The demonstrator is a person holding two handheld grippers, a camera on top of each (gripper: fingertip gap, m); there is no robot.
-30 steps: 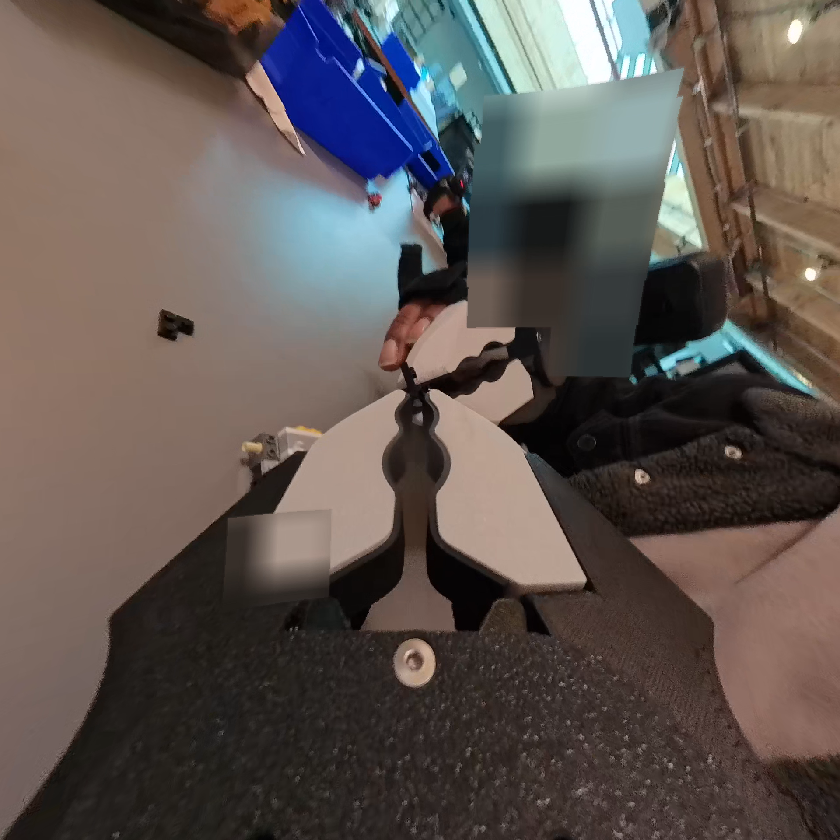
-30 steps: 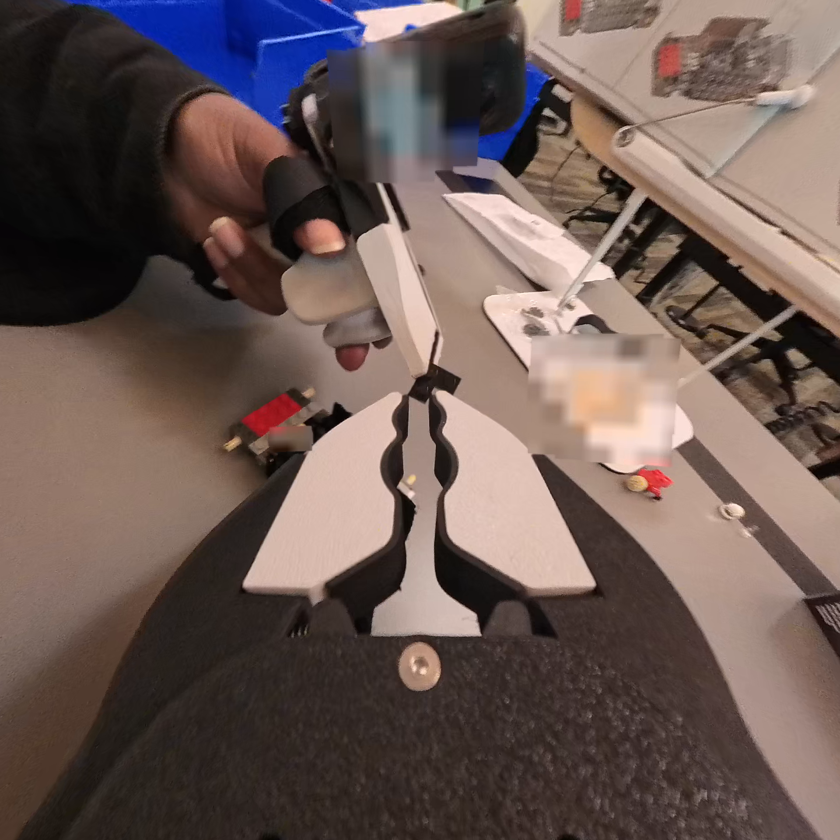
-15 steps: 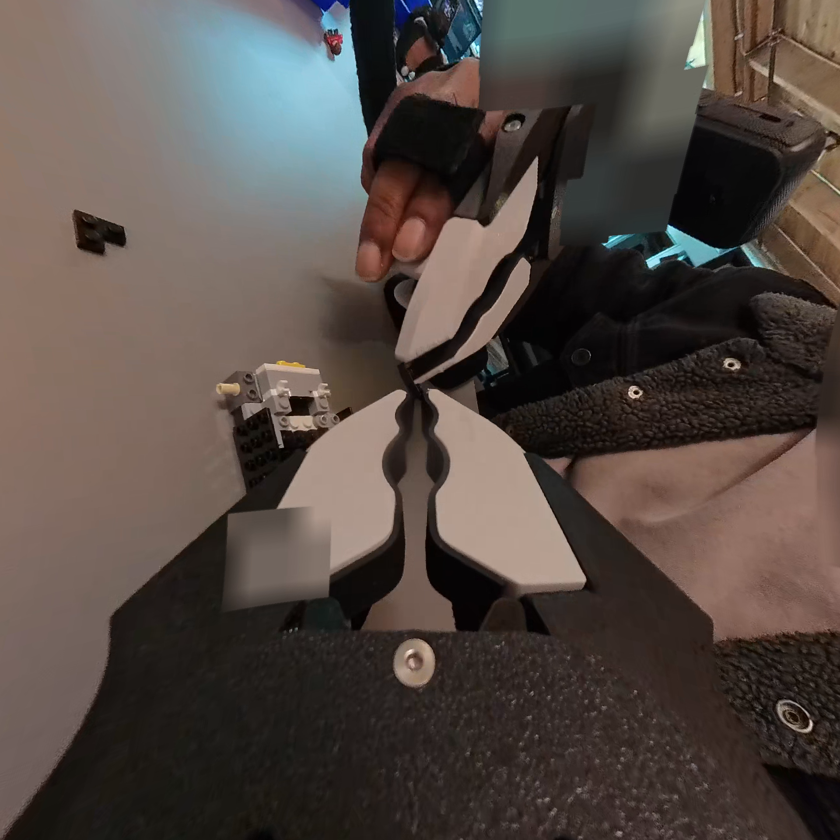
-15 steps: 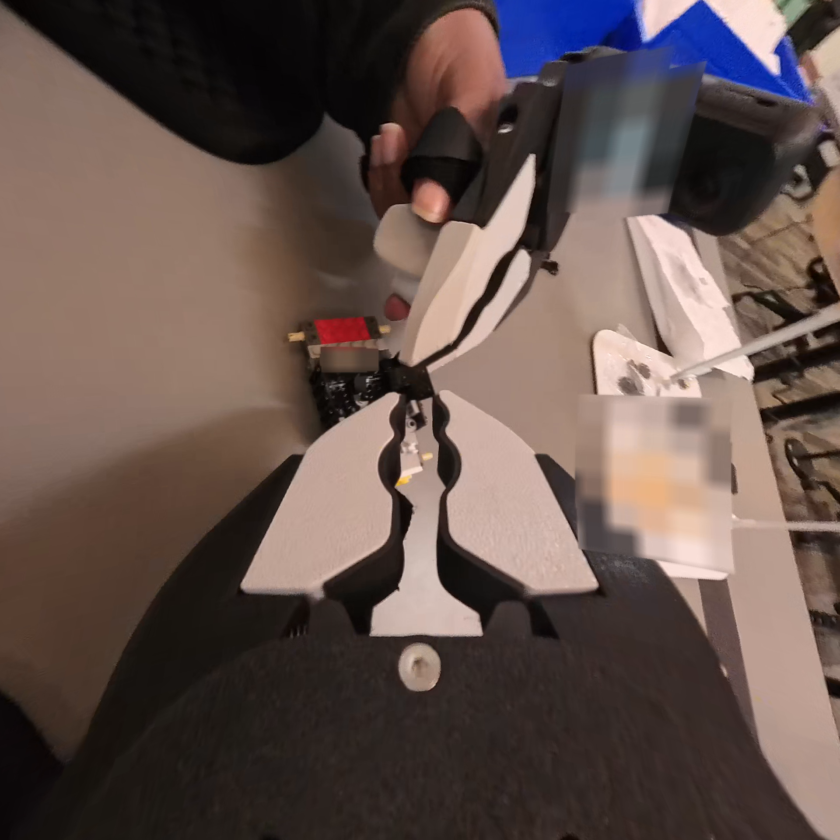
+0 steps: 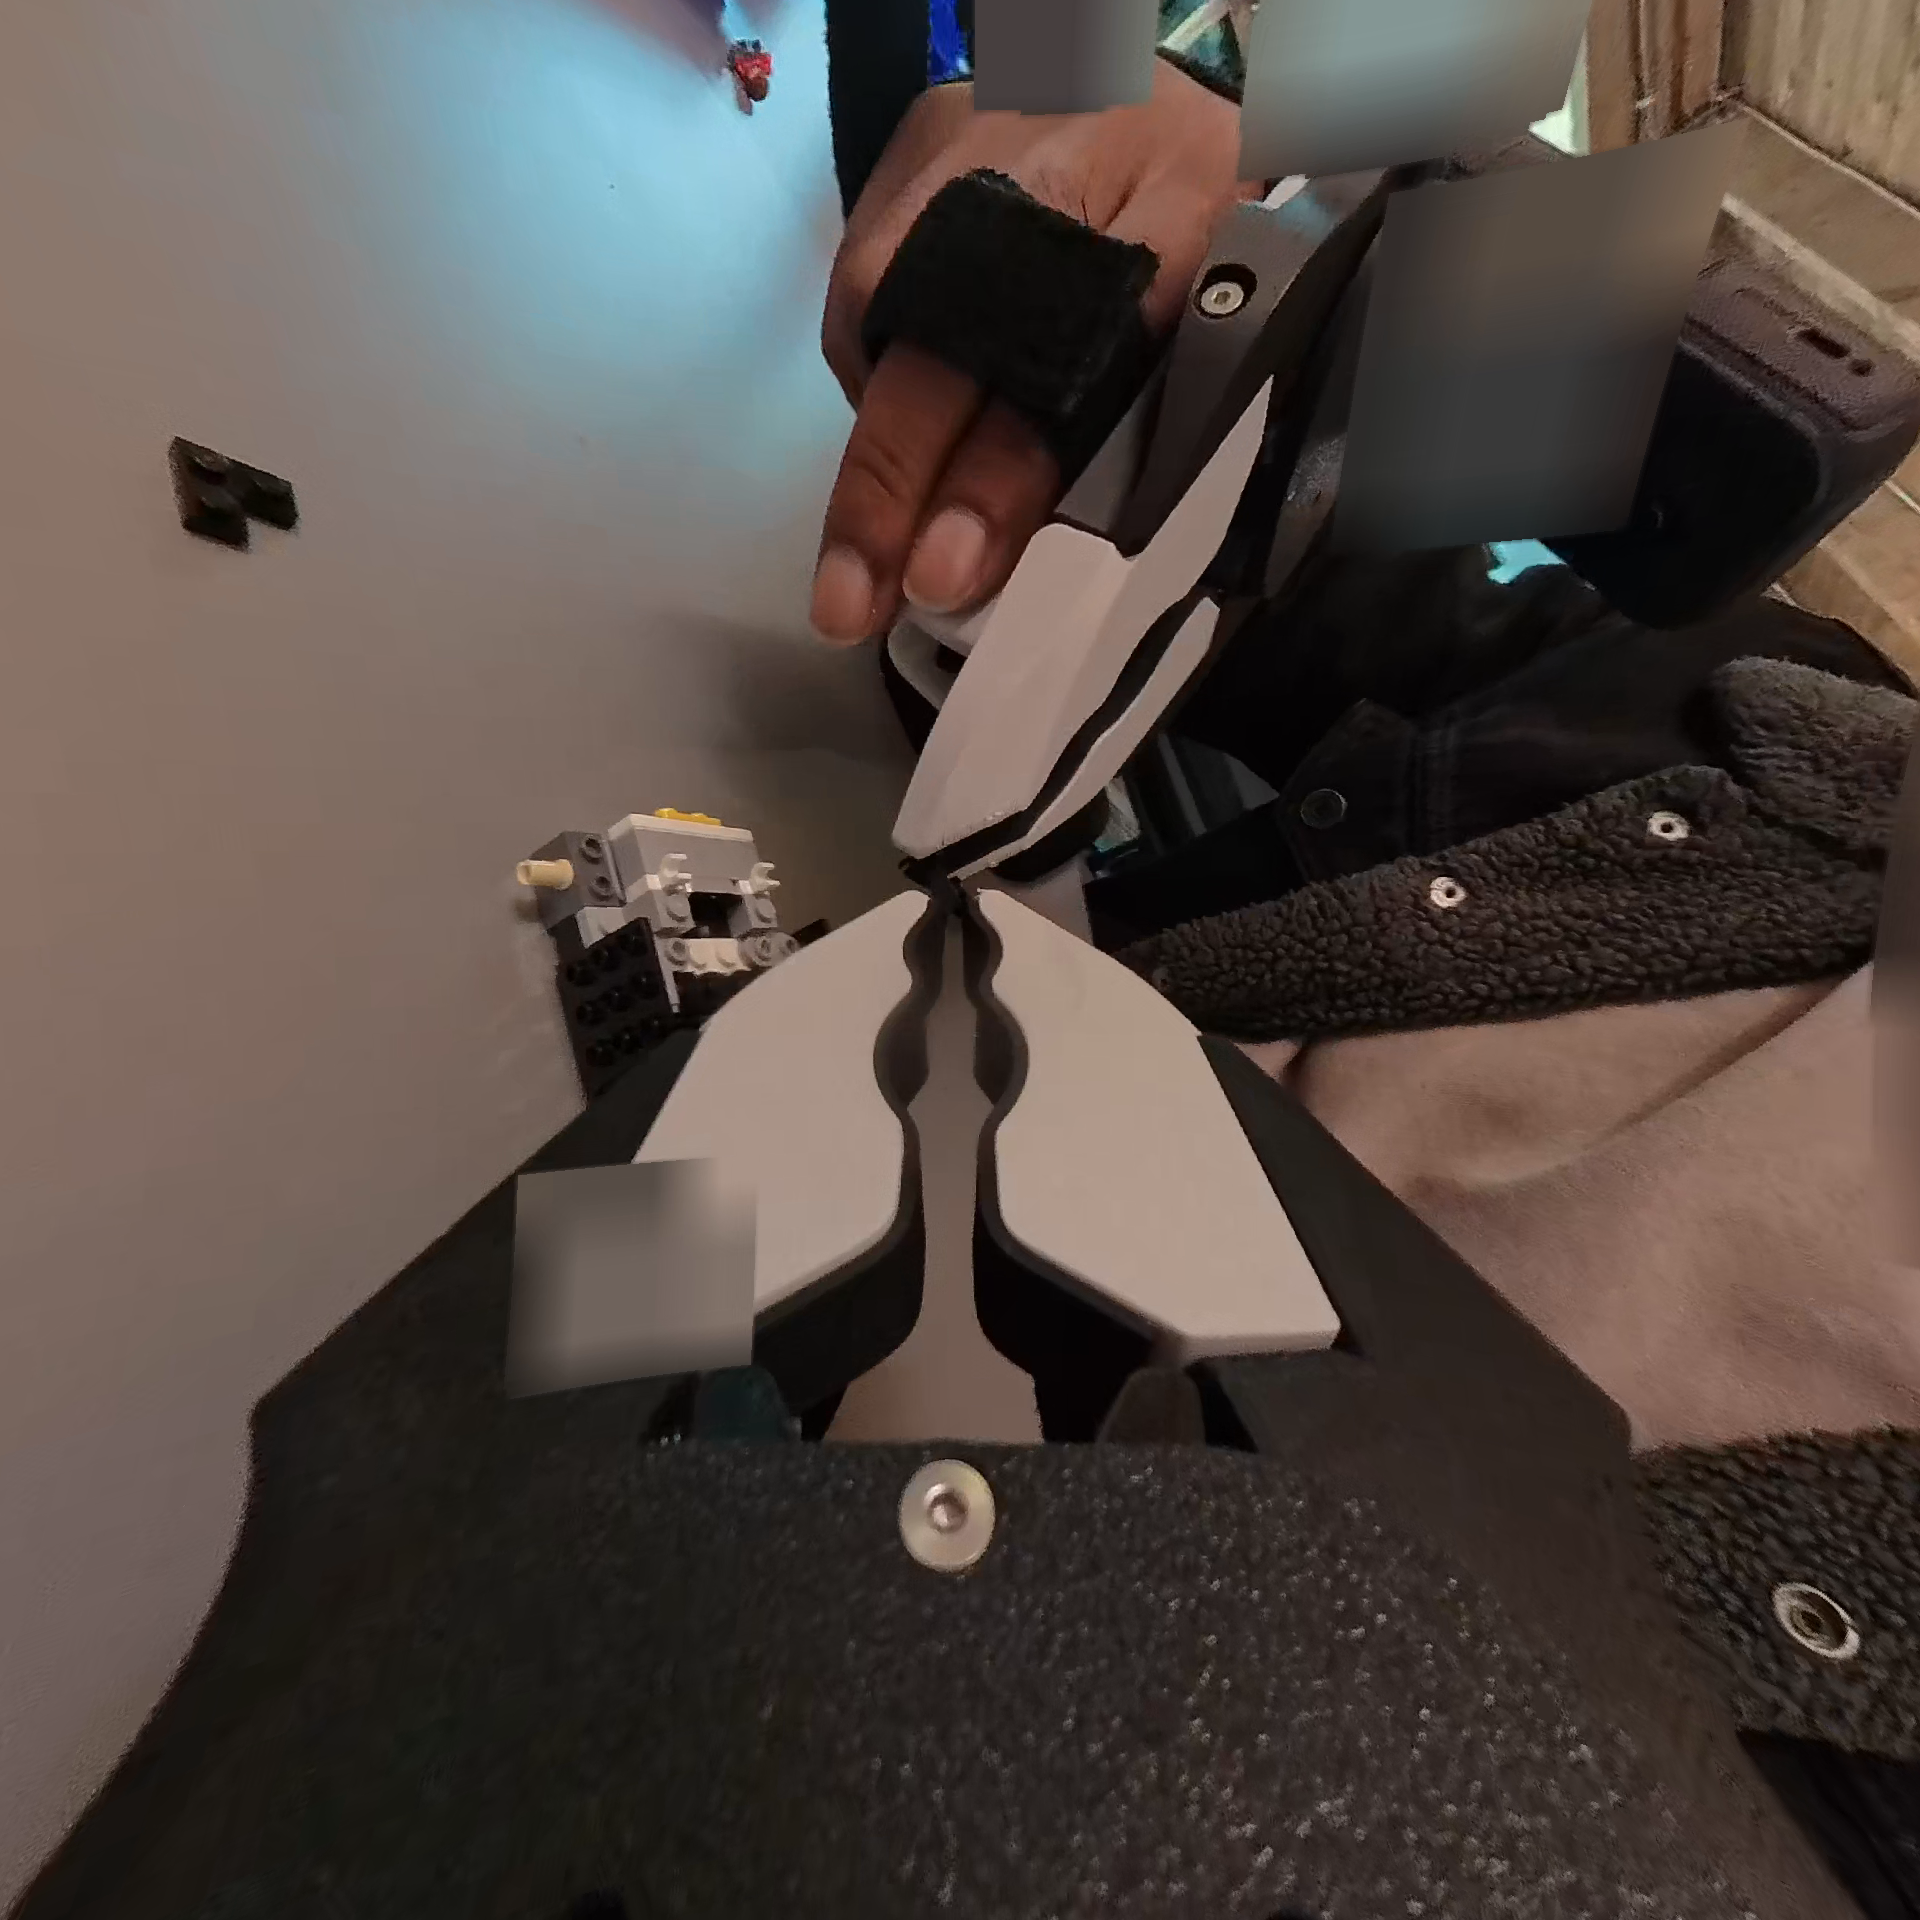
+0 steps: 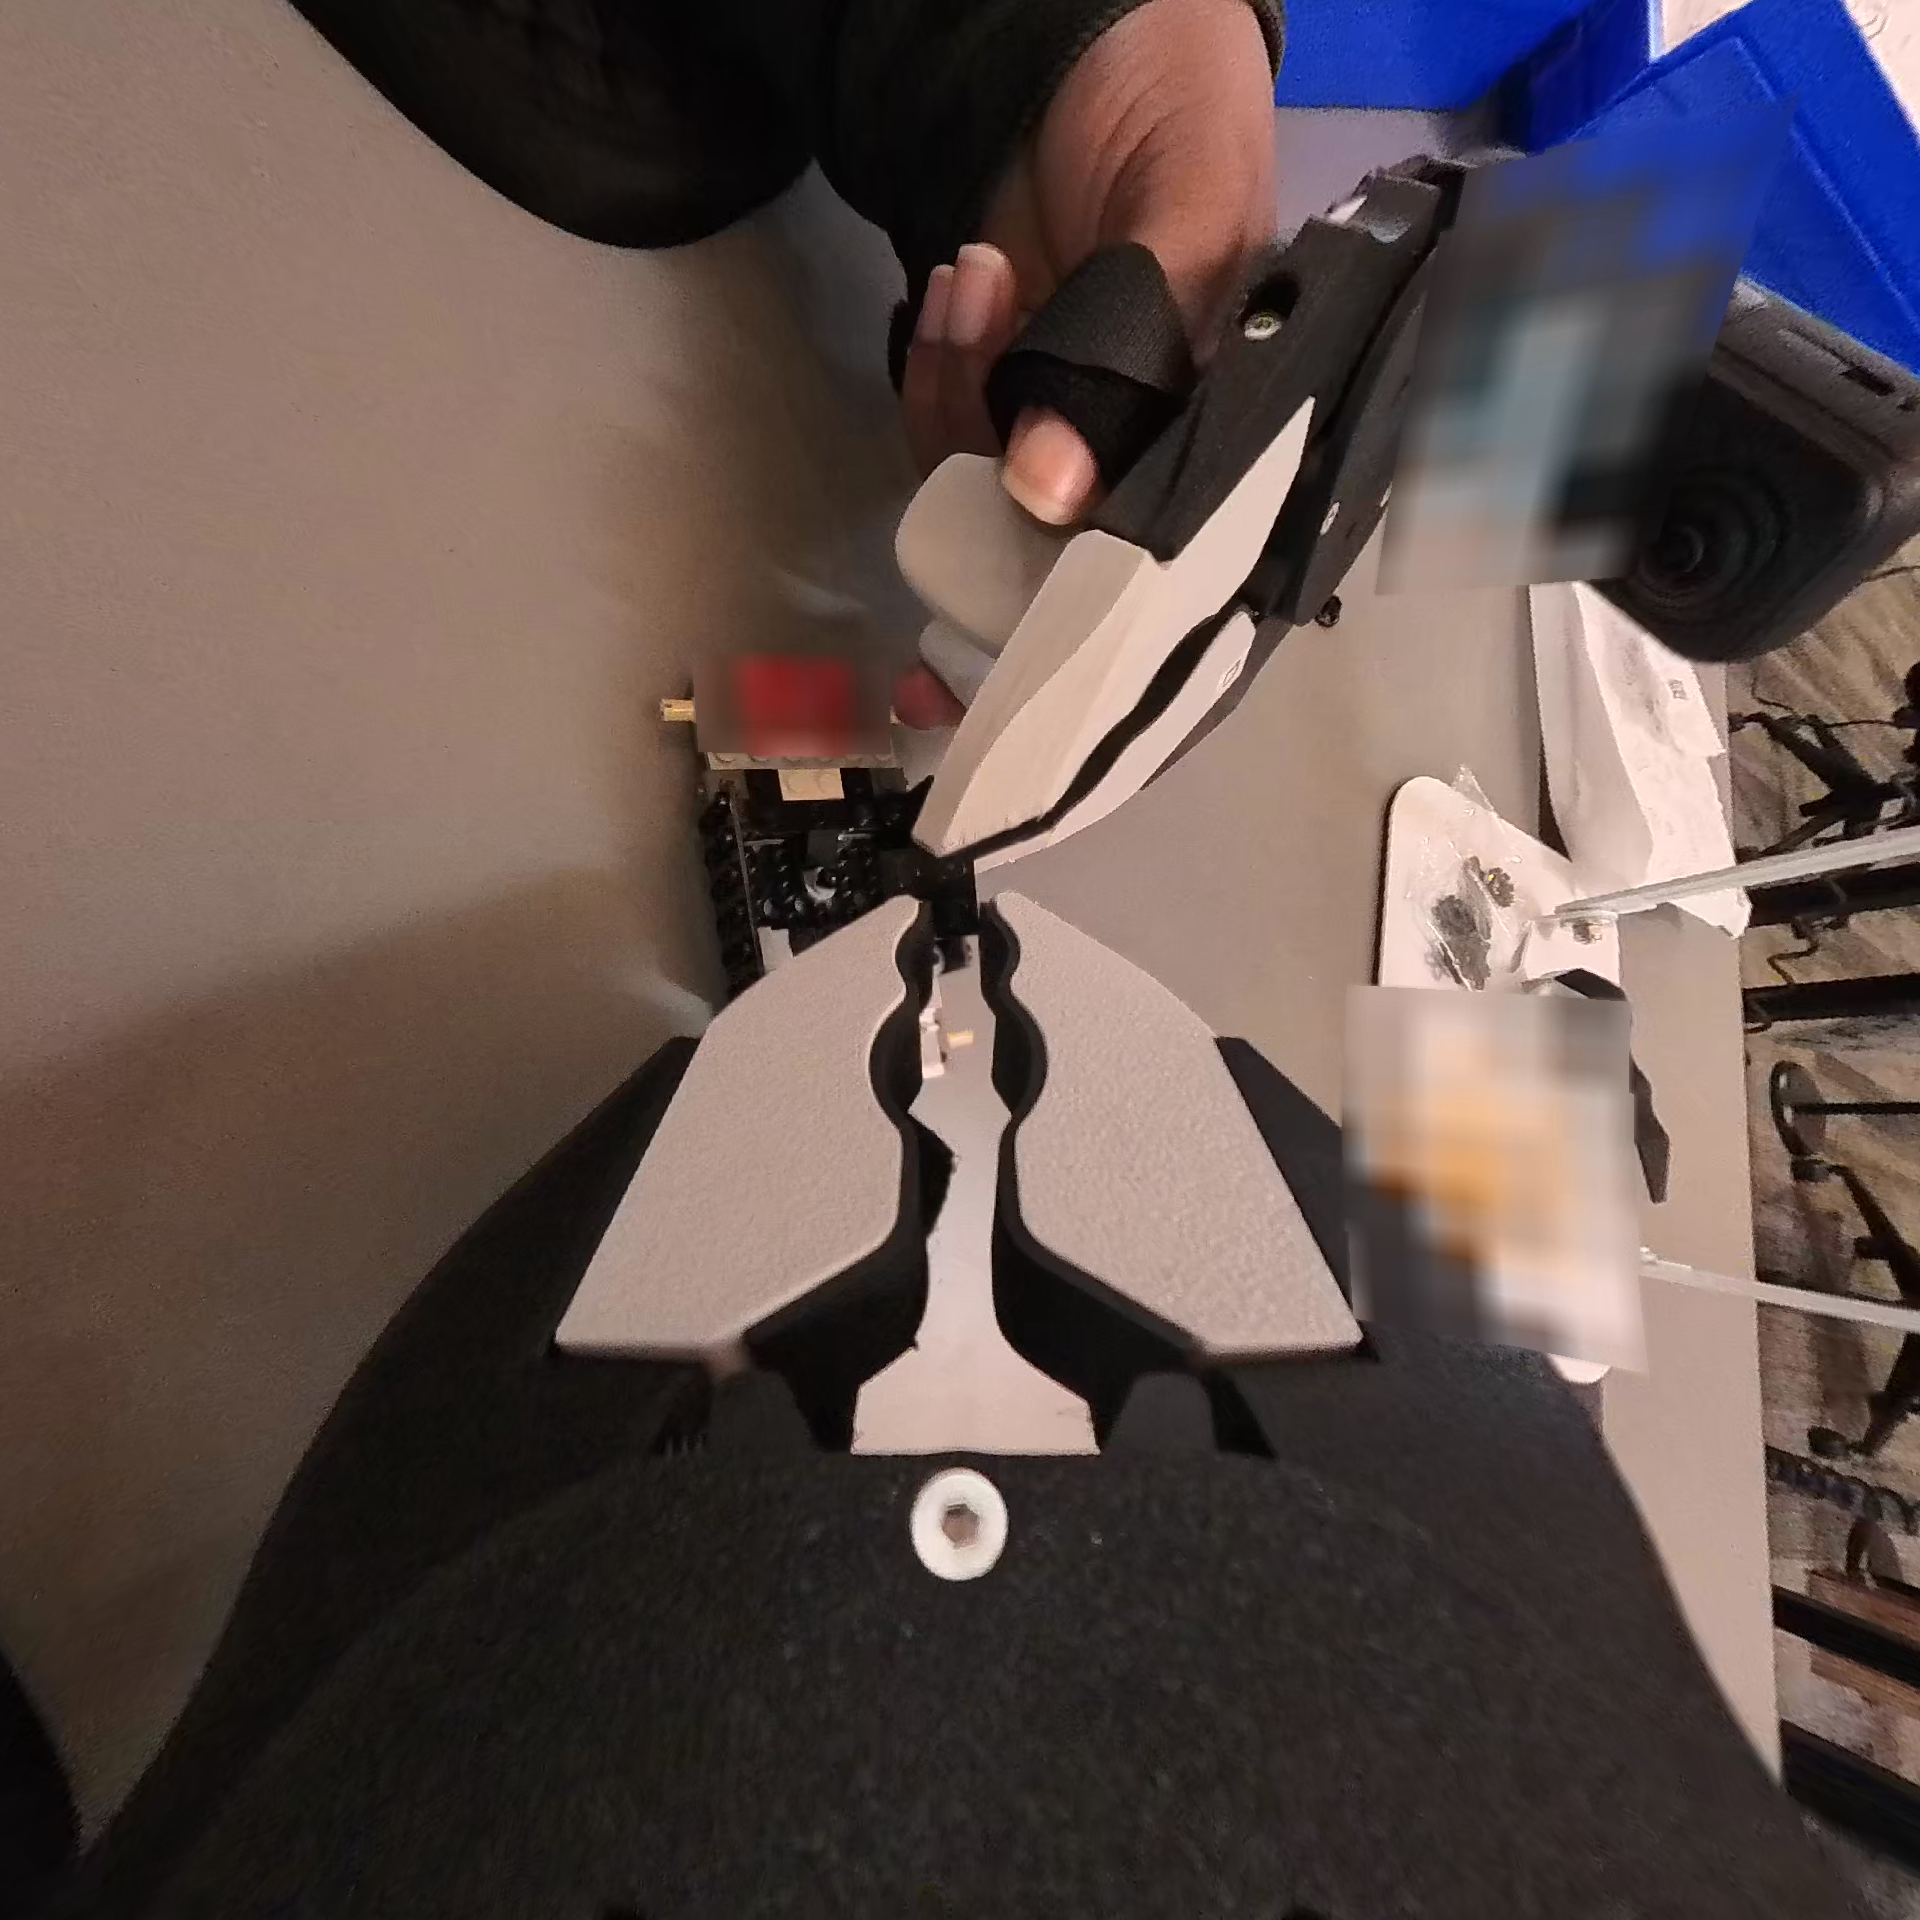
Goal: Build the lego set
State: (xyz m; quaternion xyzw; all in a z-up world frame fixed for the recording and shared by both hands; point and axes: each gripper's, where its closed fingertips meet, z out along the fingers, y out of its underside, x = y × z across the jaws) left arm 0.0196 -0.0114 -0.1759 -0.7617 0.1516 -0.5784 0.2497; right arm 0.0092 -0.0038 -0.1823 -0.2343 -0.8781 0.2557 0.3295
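Now both tools meet tip to tip.
My left tool [image 5: 948, 902] and right tool [image 6: 951, 914] each pinch one small black piece [image 6: 943, 891] above the worktop [image 5: 364, 312].

Looks like a lab or workshop bench, not a home. Plain grey desk [image 6: 312, 520] with blue plastic storage bins [image 6: 1662, 125] at the far edge, printed instruction sheets [image 6: 1631, 717], a bag of small parts [image 6: 1465, 914] on a white board. Beyond the desk edge: carpeted floor [image 6: 1829, 644] with dark stand legs, bare wooden framing [image 5: 1766, 94].
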